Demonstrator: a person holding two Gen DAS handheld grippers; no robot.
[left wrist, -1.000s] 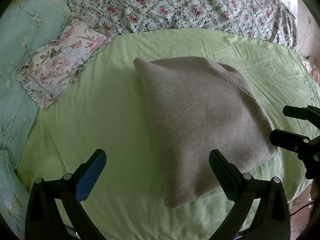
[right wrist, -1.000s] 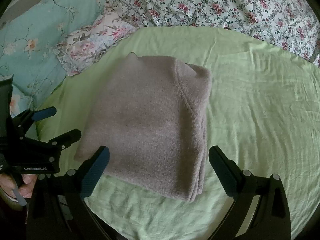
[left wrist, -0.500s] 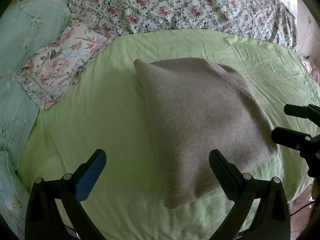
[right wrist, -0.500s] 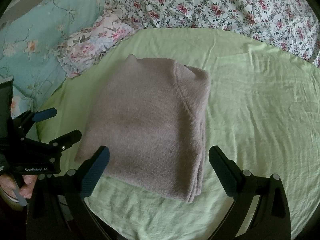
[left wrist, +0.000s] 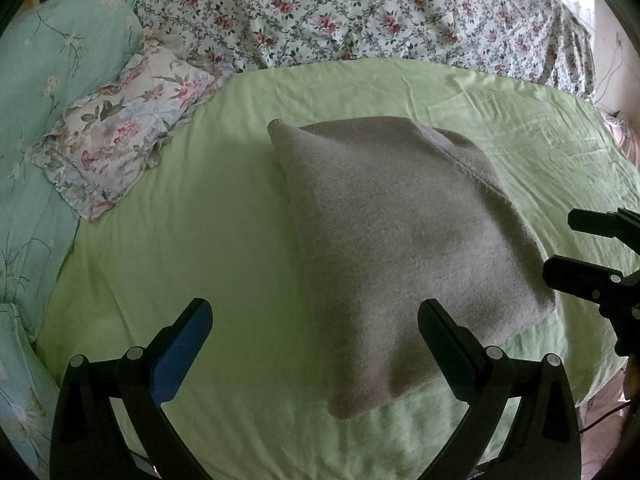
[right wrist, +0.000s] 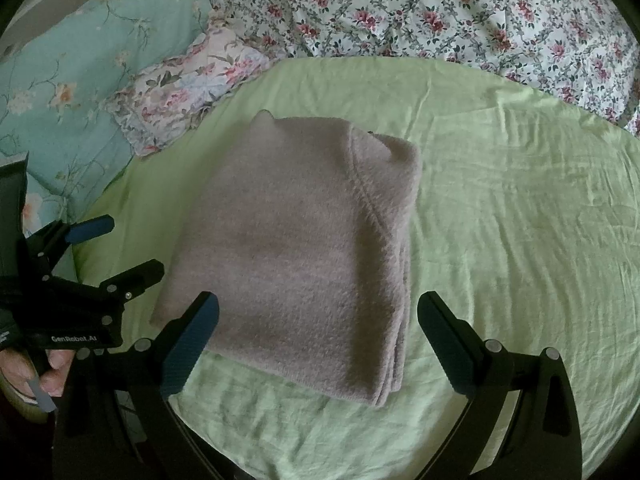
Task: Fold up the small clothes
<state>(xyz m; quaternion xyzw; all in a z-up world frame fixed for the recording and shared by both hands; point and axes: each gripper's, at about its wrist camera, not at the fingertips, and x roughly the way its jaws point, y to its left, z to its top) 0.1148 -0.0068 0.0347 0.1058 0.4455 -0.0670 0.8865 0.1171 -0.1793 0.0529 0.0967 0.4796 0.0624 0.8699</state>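
Observation:
A grey-brown fleece garment (left wrist: 404,240) lies folded into a thick rectangle on the light green sheet (left wrist: 192,248); it also shows in the right wrist view (right wrist: 296,248). My left gripper (left wrist: 316,324) is open and empty, held above the sheet at the garment's near left corner. My right gripper (right wrist: 318,320) is open and empty, held above the garment's near edge. Each gripper shows in the other's view: the right one at the far right (left wrist: 560,244), the left one at the far left (right wrist: 120,248).
A floral pillow (left wrist: 120,136) and a turquoise floral quilt (left wrist: 44,80) lie at the left. A white rose-print blanket (left wrist: 360,12) covers the back of the bed. The green sheet (right wrist: 520,220) stretches to the right of the garment.
Both views have drifted very slightly; the garment stays folded in the same place and both grippers stay open.

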